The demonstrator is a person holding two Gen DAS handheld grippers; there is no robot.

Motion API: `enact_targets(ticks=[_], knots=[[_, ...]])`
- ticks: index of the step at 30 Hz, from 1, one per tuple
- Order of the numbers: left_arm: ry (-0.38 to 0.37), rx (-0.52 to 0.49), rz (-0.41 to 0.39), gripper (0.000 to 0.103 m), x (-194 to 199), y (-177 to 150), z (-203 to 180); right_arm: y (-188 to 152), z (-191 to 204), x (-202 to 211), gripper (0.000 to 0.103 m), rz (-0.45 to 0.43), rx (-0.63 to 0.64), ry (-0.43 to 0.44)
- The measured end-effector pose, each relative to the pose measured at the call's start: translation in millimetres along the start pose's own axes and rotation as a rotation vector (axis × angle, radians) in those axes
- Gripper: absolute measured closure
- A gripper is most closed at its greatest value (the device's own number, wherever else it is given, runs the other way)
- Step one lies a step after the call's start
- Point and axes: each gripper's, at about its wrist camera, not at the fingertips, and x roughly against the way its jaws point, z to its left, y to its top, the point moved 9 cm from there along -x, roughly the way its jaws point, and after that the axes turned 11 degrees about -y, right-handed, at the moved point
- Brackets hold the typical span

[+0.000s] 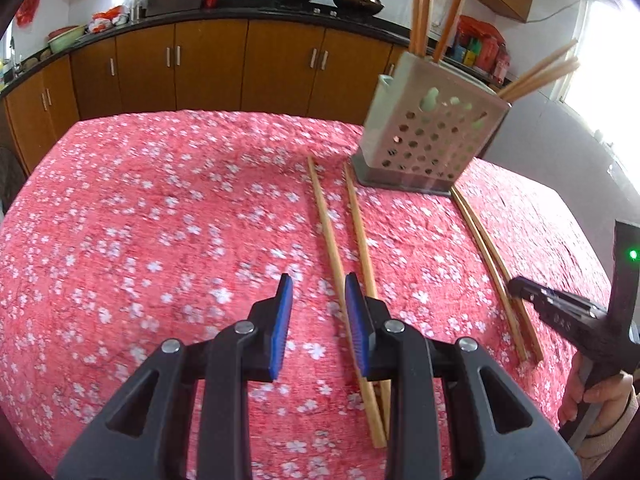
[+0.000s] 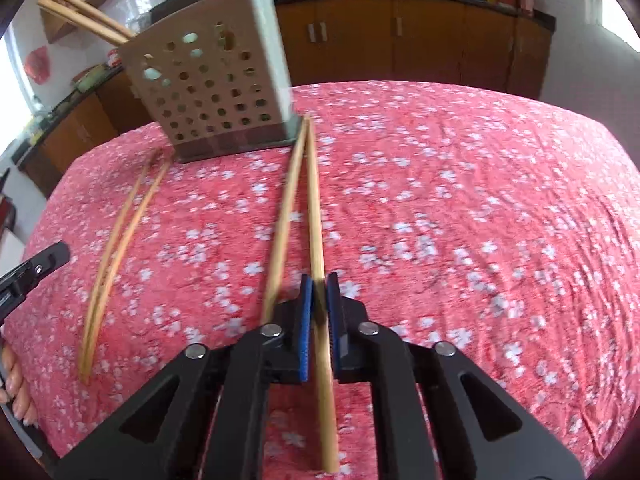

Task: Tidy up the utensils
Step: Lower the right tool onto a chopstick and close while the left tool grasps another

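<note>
The counter, under a pink floral cloth, carries a perforated utensil holder standing upright at its far side, several chopsticks already upright inside. Two pairs of chopsticks lie flat before it: a left pair and a right pair whose far tips touch the holder's base. The right tongs straddle one chopstick of the right pair, pads nearly closed on it; whether they grip firmly cannot be told through the blur. The left tongs are released, low above the left pair. Good practice: clench fully at the thick end, lift clear of its neighbour, tilt upright, then lower into the holder.
</note>
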Motion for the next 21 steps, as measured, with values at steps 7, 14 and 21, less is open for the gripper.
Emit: enact_targets(ticks=[7, 14, 21], knots=[[-0.009, -0.036, 0.054, 0.079, -19.7, -13.2, -14.4, 4.2, -22.7, -3.6, 0.095, 0.003, -0.064, -0.009], [0.088, -0.067, 0.077, 0.095, -30.1, -19.1, -5.1, 3.0, -23.8, -1.3, 0.095, -0.004, -0.049, -0.012], [0.168, 0.022, 0.044, 0.095, -17.2, -5.6, 48.9, 3.6, -22.4, 0.5, 0.095, -0.02, -0.024, -0.023]])
